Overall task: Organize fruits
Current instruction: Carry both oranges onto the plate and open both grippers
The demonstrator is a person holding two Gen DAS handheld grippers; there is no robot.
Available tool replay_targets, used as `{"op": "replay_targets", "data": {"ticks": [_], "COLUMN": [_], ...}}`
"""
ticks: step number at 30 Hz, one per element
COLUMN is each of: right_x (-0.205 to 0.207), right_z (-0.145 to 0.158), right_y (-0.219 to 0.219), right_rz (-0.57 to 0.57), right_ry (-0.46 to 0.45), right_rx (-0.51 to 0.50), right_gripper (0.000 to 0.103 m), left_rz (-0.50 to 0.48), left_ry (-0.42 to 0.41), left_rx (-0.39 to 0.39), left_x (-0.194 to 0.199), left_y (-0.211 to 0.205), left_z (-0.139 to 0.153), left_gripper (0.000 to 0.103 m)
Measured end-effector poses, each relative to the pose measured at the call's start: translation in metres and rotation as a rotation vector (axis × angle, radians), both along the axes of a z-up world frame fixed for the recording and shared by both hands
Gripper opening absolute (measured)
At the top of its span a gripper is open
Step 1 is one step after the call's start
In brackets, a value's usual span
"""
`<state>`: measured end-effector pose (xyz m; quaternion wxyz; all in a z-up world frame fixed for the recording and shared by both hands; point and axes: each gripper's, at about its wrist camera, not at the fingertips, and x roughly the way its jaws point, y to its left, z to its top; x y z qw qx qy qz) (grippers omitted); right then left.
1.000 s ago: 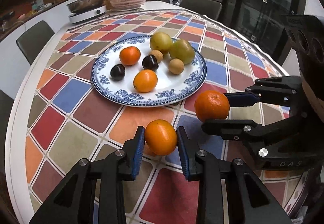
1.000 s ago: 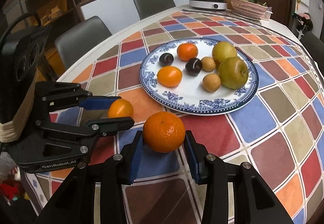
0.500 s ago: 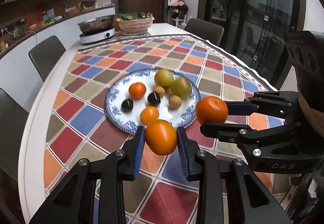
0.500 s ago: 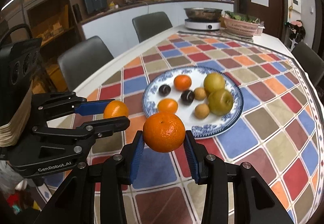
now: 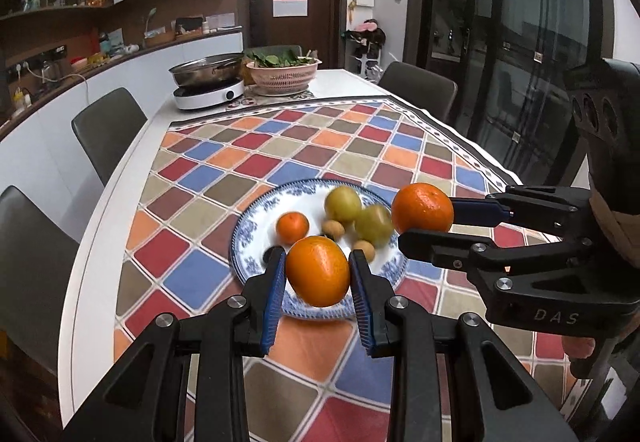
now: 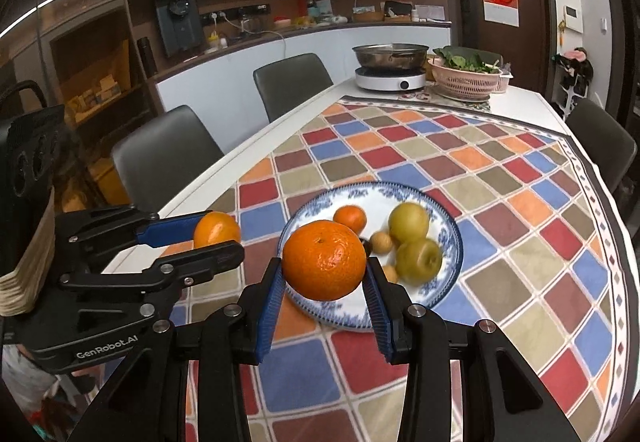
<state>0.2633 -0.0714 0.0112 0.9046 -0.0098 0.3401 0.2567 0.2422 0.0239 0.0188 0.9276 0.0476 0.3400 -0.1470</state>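
While each gripper's jaws are clamped across an orange's middle, left gripper [image 5: 318, 274] and right gripper [image 6: 324, 268], the fruit looks light, firm, smooth-skinned and liable to roll.

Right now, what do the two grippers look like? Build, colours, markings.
Both are matte black, angular two-finger frames with silver screws and ribbed blue pads. The left gripper reads "GenRobot.AI" on its side; the right gripper shows "DAS". Each carries a black housing with round holes behind it, with tan tape wrapped below. No cables visible.
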Motion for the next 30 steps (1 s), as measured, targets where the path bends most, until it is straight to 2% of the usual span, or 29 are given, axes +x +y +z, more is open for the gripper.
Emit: {"op": "replay_targets", "data": {"ticks": [7, 15, 21, 30], "right_x": [0.035, 0.077, 0.107, 0.155], "right_z": [0.007, 0.005, -0.005, -0.035], "right_y": [0.005, 0.017, 0.029, 0.042], "right_rz": [-0.007, -0.001, 0.007, 0.009], "right_ry": [0.003, 0.019, 0.032, 0.116], "right_rx": [-0.027, -0.071, -0.121, -0.164], "right_gripper": [0.041, 0.041, 0.041, 0.041], "left_rz": [0.027, 0.055, 0.070, 0.066], "left_ry": [0.007, 0.056, 0.095, 0.147], "left_rx": [-0.001, -0.017, -0.017, 0.012], "left_x": [0.030, 0.068, 0.094, 0.122], "left_y": [0.008, 0.021, 0.029, 0.032], "left_z": [0.002, -0.012, -0.030, -0.058], "left_gripper": [0.032, 0.032, 0.032, 0.032]}}
